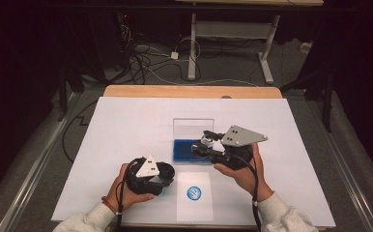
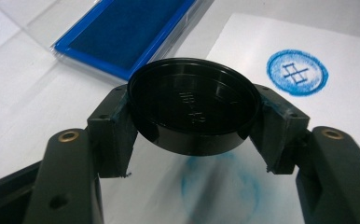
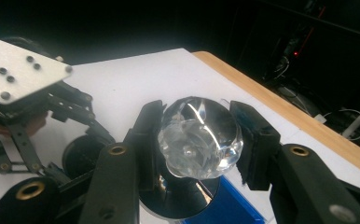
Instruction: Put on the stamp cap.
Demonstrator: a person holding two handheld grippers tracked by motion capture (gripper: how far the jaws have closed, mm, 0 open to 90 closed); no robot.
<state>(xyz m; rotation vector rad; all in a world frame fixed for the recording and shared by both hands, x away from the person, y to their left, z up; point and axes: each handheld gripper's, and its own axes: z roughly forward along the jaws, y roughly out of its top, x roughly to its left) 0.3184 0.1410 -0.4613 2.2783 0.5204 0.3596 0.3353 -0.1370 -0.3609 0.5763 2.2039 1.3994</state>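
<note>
Dark surroundings, with cables on the floor and the legs of a desk at the top of the high view, are seen behind a wooden table that is largely covered by a white sheet. At the centre of the high view a blue ink pad is set in its clear case, whose lid stands upright behind it. Below it, at the lower centre, a small white paper bearing a round blue stamp mark is laid on the sheet. The left gripper is held at the lower left of the high view, just left of the paper. In the left gripper view its jaws are closed on the rim of a round black cap, which is held clear above the paper; the stamp mark is seen at the upper right of that view, a fainter blue smear at the lower centre beneath the cap, and the ink pad at the upper left. The right gripper is held right of centre in the high view, over the right part of the ink pad. In the right gripper view its jaws are closed on the clear faceted knob of a stamp, whose dark round base is seen below the knob, at the blue of the pad; contact between base and pad cannot be determined. The left gripper is also seen at the left of that view.
</note>
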